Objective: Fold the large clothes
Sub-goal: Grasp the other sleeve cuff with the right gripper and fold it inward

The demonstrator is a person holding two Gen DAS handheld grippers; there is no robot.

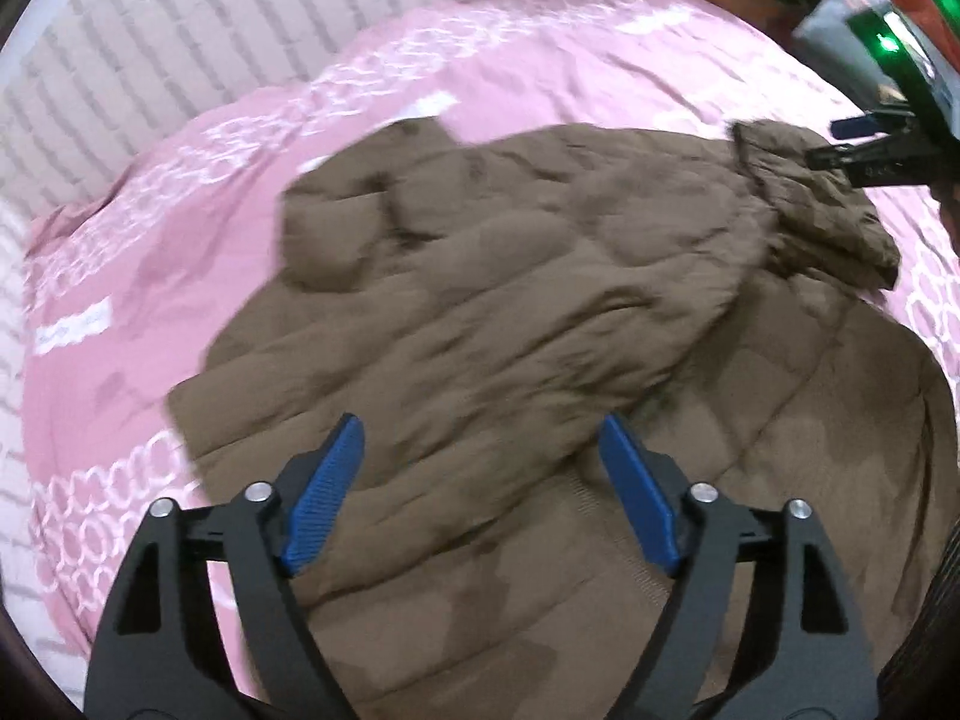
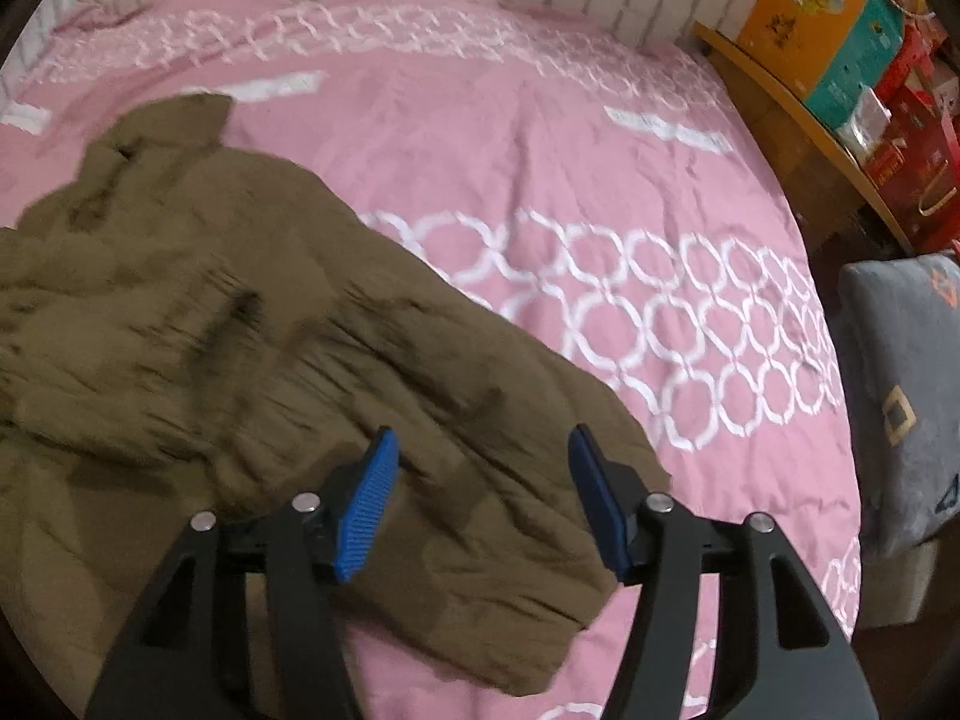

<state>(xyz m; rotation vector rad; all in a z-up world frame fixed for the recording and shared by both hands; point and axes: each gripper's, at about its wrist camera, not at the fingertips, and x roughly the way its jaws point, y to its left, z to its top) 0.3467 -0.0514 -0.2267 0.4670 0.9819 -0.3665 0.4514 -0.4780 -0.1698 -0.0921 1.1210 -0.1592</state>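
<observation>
Left gripper (image 1: 480,432) with fingers (image 1: 327,492) spread wide, nothing gripped, above the brown padded coat (image 1: 540,300) lying ahead of and beneath the tips on the pink bedspread (image 1: 510,60). Right gripper (image 2: 480,450) with fingers (image 2: 366,504) parted too, gripping nothing, poised over the coat's sleeve (image 2: 480,510); bare bedspread beyond the right finger.

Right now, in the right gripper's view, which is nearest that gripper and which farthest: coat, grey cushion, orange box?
1. Coat, right under the right gripper.
2. Grey cushion, off the bed's right edge.
3. Orange box, on the far shelf, top right.
</observation>
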